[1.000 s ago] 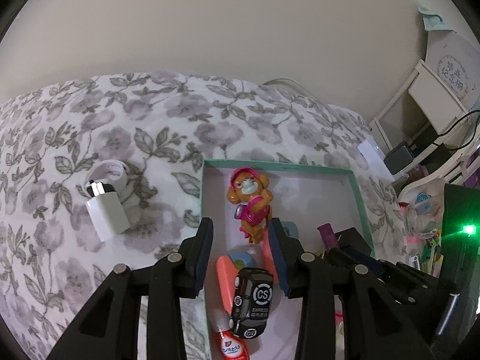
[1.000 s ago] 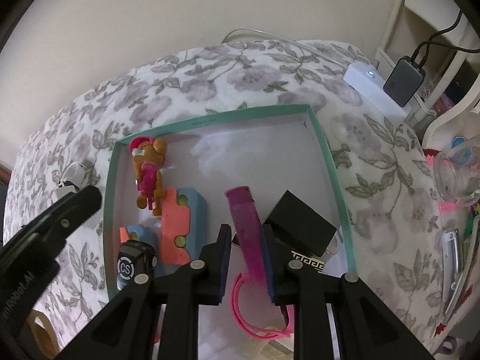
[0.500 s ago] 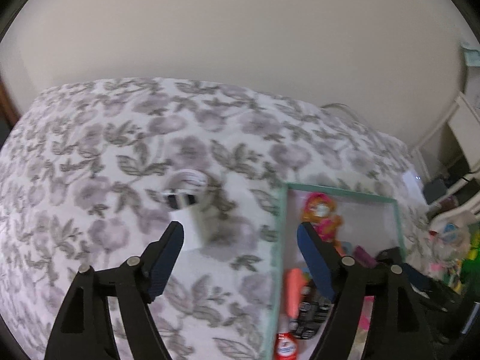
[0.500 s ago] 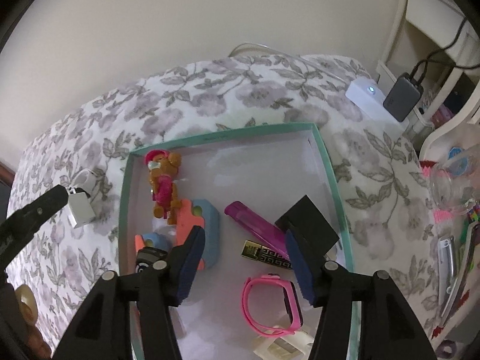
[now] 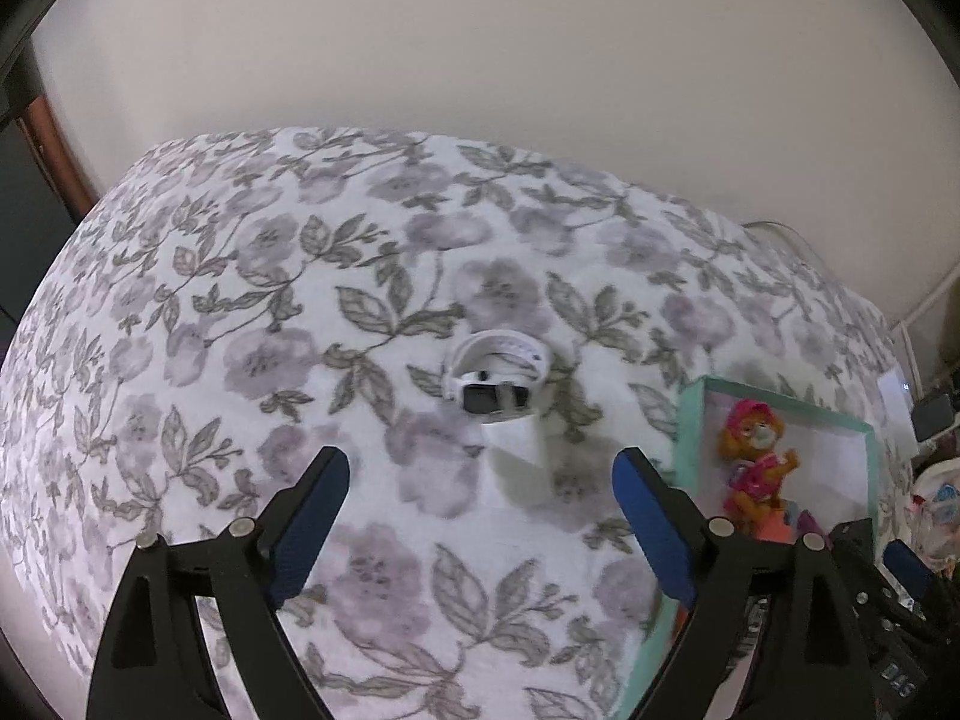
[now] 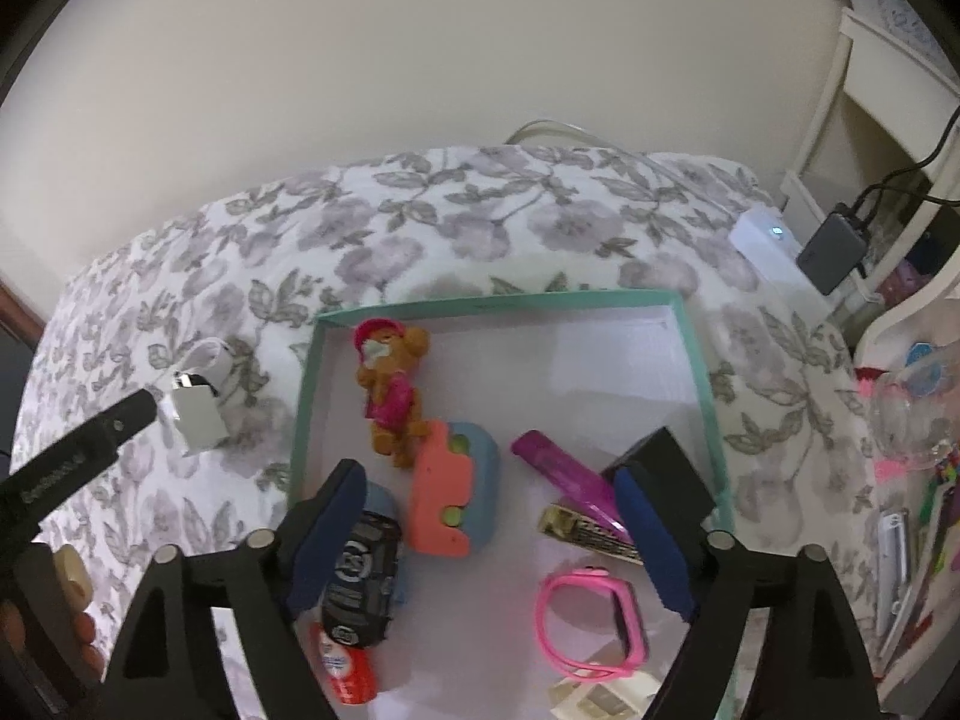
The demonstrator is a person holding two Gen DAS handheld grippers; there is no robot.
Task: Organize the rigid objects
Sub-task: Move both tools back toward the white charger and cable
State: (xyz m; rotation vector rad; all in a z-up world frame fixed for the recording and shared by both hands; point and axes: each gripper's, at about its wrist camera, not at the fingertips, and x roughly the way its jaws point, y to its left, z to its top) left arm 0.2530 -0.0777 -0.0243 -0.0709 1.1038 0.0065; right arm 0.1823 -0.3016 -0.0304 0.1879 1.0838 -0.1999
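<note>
In your left wrist view, your left gripper [image 5: 480,483] points steeply down at the floral bedspread [image 5: 252,324] with its jaws spread wide and opening further, nothing between the blue pads. Just beyond the gap lies a white smartwatch [image 5: 497,373], its dark face toward you, and touching its near side a white charger block [image 5: 517,463]; no writing can be read on either. At the right edge the teal-rimmed box [image 5: 690,414] lies on the bedspread, with an orange puppy figure in pink [image 5: 753,462] inside, and part of your other gripper's black frame shows in the lower right corner. In your right wrist view, your right gripper [image 6: 489,531] also points steeply down, over the box [image 6: 699,372], jaws wide and opening, holding nothing. Below it in the box lie a black toy car [image 6: 360,579] marked "CS" on its roof, a red tube [image 6: 343,663] whose label is too blurred to read, an orange and blue block toy [image 6: 456,495], the puppy figure [image 6: 390,390], a purple bar [image 6: 564,477], a black box [image 6: 660,462], a gold-and-black patterned strip [image 6: 591,531] and a pink wristband [image 6: 591,624]. A white object at the near bottom edge is unclear. Outside the box to the left, the charger block [image 6: 195,417] rests on the bedspread with a tip of your left gripper [image 6: 78,450] near it; the white print along that finger is illegible.
</note>
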